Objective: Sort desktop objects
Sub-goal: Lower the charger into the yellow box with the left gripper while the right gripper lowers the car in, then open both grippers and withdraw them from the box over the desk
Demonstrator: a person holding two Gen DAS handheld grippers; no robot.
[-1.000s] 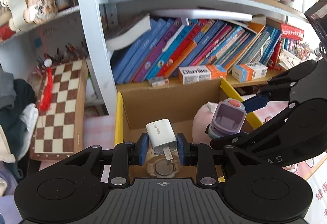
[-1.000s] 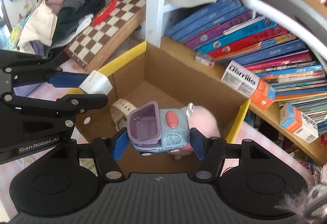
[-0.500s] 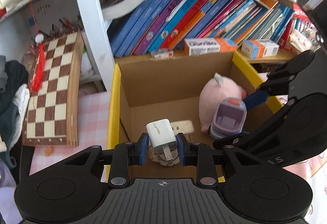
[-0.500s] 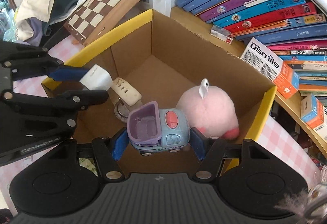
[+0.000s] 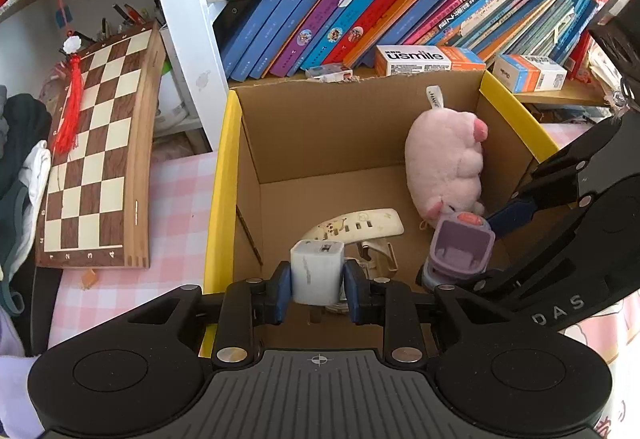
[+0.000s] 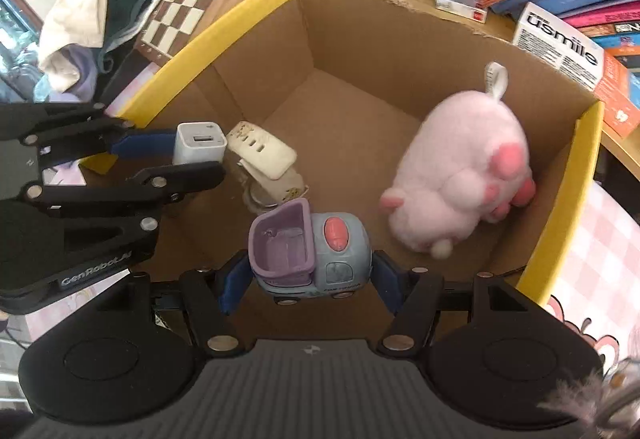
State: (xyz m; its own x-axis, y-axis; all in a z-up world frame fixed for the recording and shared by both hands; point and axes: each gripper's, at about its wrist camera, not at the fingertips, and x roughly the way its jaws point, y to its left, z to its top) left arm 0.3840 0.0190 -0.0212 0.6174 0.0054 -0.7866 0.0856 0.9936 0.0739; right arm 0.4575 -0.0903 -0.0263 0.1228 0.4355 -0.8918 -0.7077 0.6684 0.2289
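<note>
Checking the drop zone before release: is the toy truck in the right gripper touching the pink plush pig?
Apart. In the right wrist view, bare cardboard floor shows between the toy truck and the pink plush pig; the right gripper holds the truck.

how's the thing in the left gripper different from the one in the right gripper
The left gripper holds a white charger, a plain boxy cube. The right gripper holds a toy truck, blue and lilac with wheels, wider and rounder than the charger. Both are clamped over the open box, not yet dropped in.
</note>
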